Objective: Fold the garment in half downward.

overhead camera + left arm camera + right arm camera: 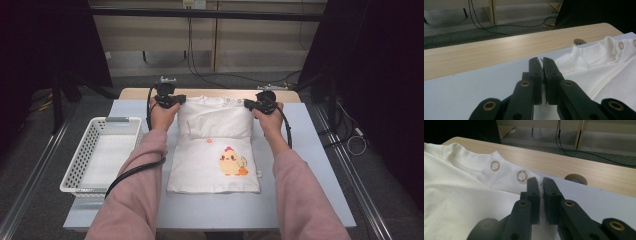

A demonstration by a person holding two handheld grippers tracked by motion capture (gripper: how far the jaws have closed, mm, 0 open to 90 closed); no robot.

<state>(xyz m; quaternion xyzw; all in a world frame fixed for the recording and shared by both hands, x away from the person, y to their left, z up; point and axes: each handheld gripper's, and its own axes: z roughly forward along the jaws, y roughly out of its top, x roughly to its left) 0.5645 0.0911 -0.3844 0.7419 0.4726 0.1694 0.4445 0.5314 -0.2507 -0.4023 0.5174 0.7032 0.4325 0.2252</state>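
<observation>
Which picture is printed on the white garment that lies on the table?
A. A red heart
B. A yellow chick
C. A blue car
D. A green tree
B: in the high view the white garment carries a yellow chick with a small red comb on its lower half, toward the right; nothing blue or green is printed on it.

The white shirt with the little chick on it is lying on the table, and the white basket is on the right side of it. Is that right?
Almost. The shirt does lie on the table and has a chick on it, but the basket sits to its left, not its right. The high view shows this.
</observation>
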